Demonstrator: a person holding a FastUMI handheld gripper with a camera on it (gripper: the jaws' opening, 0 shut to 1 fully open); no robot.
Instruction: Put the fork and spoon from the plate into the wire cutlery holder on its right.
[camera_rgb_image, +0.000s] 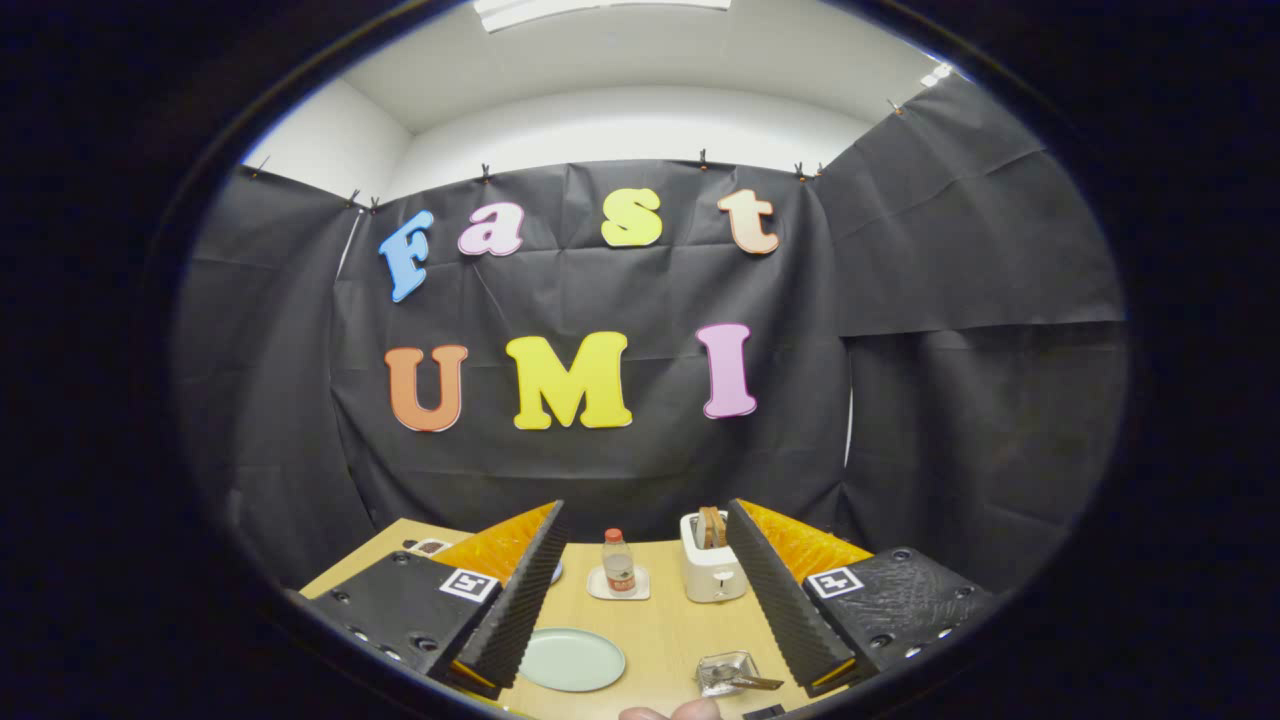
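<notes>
Tongs (645, 508) spread wide and holding nothing, both fingers reaching out level over the table (660, 625) with a broad gap between them. Big wooden top down there, and everything in play sits inside that gap.

Far side, close to the right finger: a pale toaster (712, 572) with a slice of toast standing up in its slot. Nearer, over by the left finger, the round pale-green plate (572, 660), and it looks bare from here, no fork or spoon lying on it that I can make out. Beyond the plate, a small bottle (618, 563) stands upright on a coaster (600, 590).

Now the one that matters: the wire cutlery holder (726, 670), low and close in, to the right of the plate and just inside the right finger. Something with a brown handle (757, 683) pokes out of it, the long axis running crosswise toward the right finger. Too small to call it fork or spoon, or to count how many pieces are in there.

So holder and cutlery lie below and slightly right of the tongs' centre line, nearer the right finger. My read: the loading may well be done. A fingertip (672, 712) peeks in at the near edge.
</notes>
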